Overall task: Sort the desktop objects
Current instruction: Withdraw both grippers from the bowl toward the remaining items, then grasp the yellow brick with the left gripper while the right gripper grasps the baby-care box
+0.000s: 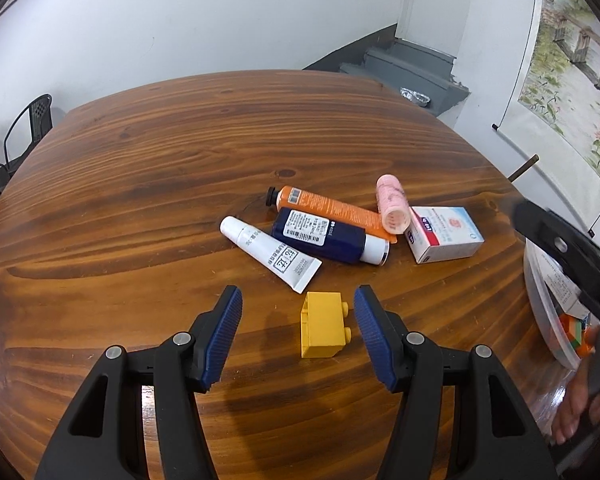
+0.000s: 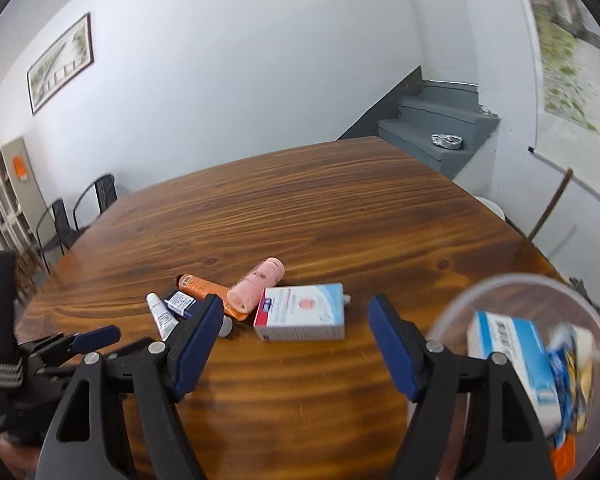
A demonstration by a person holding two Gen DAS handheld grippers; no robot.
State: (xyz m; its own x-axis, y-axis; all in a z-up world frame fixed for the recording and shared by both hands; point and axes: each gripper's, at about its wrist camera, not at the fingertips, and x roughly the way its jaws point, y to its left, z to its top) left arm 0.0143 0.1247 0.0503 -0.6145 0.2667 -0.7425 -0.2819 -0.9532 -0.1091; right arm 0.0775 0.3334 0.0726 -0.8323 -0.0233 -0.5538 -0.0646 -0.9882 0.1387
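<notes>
Two grippers: both were over a wooden table (image 1: 140, 168), each with its blue-padded fingers spread wide and nothing held.
Left gripper (image 1: 298, 336): fingers stood wide apart, empty; the yellow block lay on the table between the fingertips, nearer the right-hand pad, whether touching it could not be told.
Yellow block (image 1: 320, 330): lay on its side, studs pointing to the right.
White tube (image 1: 270, 254): lay just beyond the block, cap to the far left, crimped end near the block.
Blue tube (image 1: 326, 236): lay beside the white tube, white cap to the right, label facing up.
Orange tube (image 1: 328, 208): lay behind the blue tube, black cap to the left, its far end under the pink roll.
Pink roll (image 1: 392, 204): rested on the orange tube's end, open end toward the camera.
White box (image 1: 446, 234): sat just right of the roll, flat on the table.
Right gripper (image 2: 296, 340): fingers wide apart, empty, hovering short of the white box (image 2: 304, 312).
Clear bowl (image 2: 500, 284): at the right table edge, holding a blue-and-white box (image 2: 508, 364) and other small items too blurred to name.
</notes>
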